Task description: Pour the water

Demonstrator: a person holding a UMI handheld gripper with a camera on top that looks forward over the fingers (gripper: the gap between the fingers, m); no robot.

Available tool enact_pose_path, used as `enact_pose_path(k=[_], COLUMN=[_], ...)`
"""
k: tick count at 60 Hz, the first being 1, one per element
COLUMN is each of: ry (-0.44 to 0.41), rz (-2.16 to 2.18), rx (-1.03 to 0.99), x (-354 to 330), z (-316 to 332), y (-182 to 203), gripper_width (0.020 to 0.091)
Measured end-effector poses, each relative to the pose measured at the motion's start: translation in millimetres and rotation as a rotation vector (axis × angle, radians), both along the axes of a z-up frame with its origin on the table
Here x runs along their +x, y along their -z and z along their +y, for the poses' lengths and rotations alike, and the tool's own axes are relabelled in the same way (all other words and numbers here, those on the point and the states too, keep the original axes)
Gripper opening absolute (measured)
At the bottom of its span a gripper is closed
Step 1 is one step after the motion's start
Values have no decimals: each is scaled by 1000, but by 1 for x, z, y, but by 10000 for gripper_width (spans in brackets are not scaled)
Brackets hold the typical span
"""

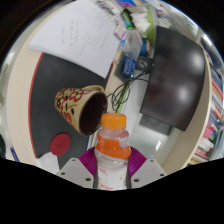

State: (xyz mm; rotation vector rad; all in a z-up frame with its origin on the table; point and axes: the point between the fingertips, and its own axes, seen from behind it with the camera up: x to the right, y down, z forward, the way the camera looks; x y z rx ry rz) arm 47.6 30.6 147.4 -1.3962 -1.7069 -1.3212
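- Gripper (112,178) fingers closed in on a bottle (113,150), one purple pad (90,163) at each side of its body; pads look pressed to it, no gap seen, so it's clamped.
- Bottle: clear plastic w/ orange cap and orange label band, sits btwn the fingers, neck pointing fwd away from cam.
- Whole scene is tilted in view, so bottle is tipped w/ the gripper.
- Mug (80,107) just ahead of the bottle cap, patterned outside (cream w/ red/dark marks), dark inside, its mouth facing toward the bottle. Cap is near the mug rim; can't tell if touching.
- No water stream visible; cap looks on.
- Mug stands on a dark mat (45,85) on a light desk (165,135).
- Beyond the mug: white paper sheets (75,38), a second clear bottle (133,45) w/ blue label, thin cables (122,92) trailing across desk.
- Dark monitor-like slab (180,75) lies further off, beside the cables.
- Colourful items at desk's far end, too small to ID.
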Motion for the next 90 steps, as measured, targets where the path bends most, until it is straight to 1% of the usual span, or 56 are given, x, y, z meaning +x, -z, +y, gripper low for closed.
enact_pose_path(k=[5,12,16,24,30,36,42,47,55,63,65,71,73,76,81,86,87,90], ry=[45,57,92,172,251,322,365,383,400,403,376,364,358,342,328,352,358,371], rz=[242,596,815,1250,1506,1688,1778,1812,1831,1840,1858,1875,1868,1848,1809,1777,1771,1758], rx=[-2,32,51,82,111,142,152,137,109,99,116,133,138,146,150,153,152,168], x=[-13,-36,-43,-29,-5,21,35,46,48,53,53,58,58,56,52,54,54,57], z=[-7,-16,-23,-23,-20,-13,-3,5,12,15,15,14,13,11,10,7,6,1], y=[-10,-43,-59,-87,-89,-75,-50,-25,16,43,40,40,40,40,40,41,41,37], gripper_width=[374,373,373,373,370,372,373,373,372,373,374,386,395,428,516,571,587,671])
